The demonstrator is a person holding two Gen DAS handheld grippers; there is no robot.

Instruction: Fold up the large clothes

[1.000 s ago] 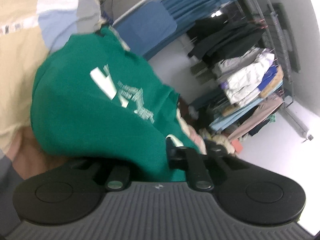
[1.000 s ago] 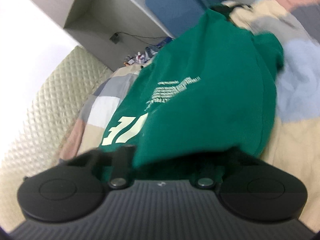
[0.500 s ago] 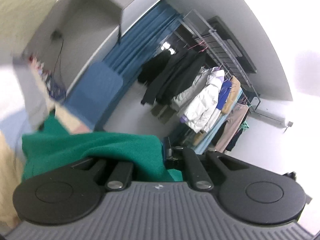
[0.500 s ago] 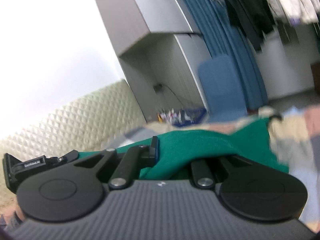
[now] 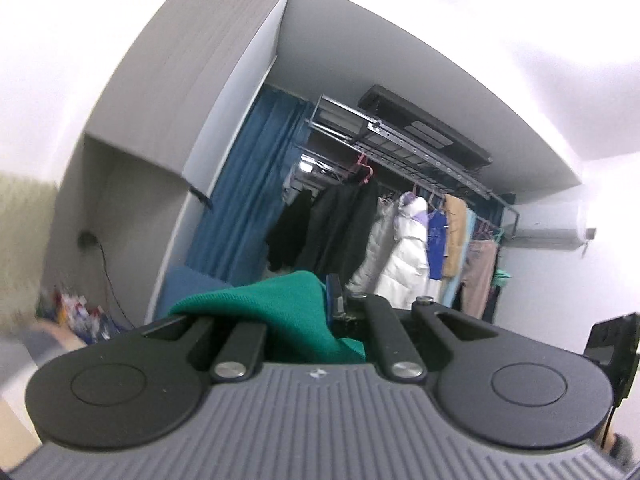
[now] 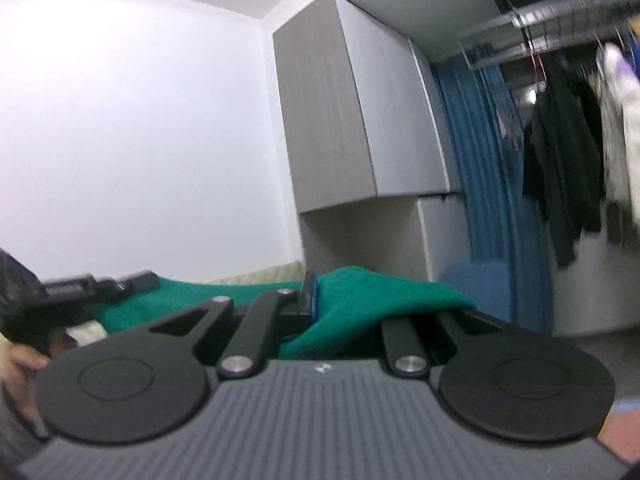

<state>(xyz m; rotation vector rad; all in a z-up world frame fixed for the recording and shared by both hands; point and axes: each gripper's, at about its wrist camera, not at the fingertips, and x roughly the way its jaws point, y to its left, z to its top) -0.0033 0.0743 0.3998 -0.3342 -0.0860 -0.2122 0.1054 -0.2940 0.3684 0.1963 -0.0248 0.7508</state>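
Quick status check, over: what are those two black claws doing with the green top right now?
Left gripper and right gripper both shut on the green knit sweatshirt. Cloth stretched between them. Nothing blocking; clothes rack beyond.

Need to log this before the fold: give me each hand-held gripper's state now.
Left hand-held gripper: shut on the green sweatshirt.
Right hand-held gripper: shut on the green sweatshirt; its jaws have just been closing.

Both tongs, left (image 5: 332, 300) and right (image 6: 310, 294), share ribbed grey housings, black round-capped linkage arms, silver pivot screws, blue fingertips.
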